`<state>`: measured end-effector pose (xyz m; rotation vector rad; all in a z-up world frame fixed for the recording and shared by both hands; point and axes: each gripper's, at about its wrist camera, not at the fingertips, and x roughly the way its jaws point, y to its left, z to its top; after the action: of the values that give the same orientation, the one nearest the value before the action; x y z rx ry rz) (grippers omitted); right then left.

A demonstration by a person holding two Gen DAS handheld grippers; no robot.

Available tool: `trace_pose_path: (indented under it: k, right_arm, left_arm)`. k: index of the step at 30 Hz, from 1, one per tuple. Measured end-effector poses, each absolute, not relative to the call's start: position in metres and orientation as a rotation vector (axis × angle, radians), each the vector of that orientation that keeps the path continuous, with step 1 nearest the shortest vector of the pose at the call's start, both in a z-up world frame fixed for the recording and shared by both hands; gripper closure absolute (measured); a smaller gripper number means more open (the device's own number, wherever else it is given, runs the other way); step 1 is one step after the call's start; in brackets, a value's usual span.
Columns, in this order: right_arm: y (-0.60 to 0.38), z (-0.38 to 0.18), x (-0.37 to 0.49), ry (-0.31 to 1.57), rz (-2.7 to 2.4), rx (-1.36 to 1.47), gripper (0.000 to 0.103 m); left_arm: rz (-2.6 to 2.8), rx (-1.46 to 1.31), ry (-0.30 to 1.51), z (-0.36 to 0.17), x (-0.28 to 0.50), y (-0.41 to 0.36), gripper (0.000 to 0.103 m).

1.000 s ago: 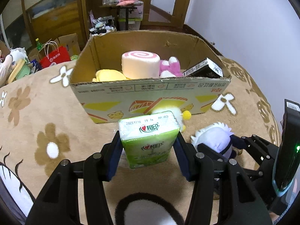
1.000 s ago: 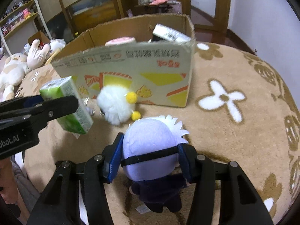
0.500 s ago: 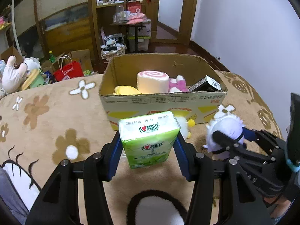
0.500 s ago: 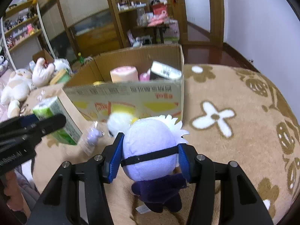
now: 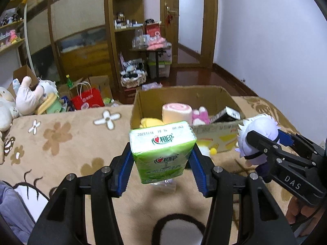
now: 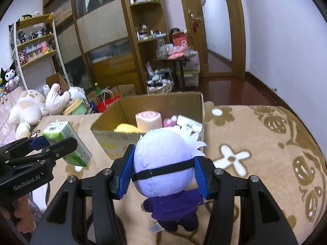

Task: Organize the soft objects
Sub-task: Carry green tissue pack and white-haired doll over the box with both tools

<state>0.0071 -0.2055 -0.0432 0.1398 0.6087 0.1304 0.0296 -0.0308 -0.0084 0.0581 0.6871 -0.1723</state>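
Ahead, in the left wrist view, a green tissue pack (image 5: 162, 151) is clamped between the blue pads of the left gripper (image 5: 161, 159), held above the flowered blanket (image 5: 61, 143) in front of the cardboard box (image 5: 184, 102). Seen from the right wrist view, the plush doll (image 6: 163, 163) is gripped at its head by the right gripper (image 6: 163, 175), just before the box, where 1 pink roll cushion (image 6: 148, 120) is lodged

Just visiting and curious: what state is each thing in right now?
Left gripper: shut on green tissue pack, held off the blanket.
Right gripper: shut on pale purple plush doll, lifted.
Brown cardboard box: open, upright, partly filled.
Pink swirl roll cushion: standing inside box.
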Motion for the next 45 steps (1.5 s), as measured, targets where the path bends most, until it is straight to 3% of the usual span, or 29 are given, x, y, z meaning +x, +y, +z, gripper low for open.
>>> trace_pose_path:
  k: [28, 45]
  right_arm:
    - [-0.209, 0.054, 0.056, 0.363, 0.182, 0.121, 0.047]
    - [-0.196, 0.017, 0.103, 0.423, 0.199, 0.089, 0.046]
  left_arm:
    - [-0.142, 0.060, 0.450, 0.069, 0.089, -0.024, 0.051]
    - [-0.146, 0.035, 0.522, 0.035, 0.136, -0.030, 0.051]
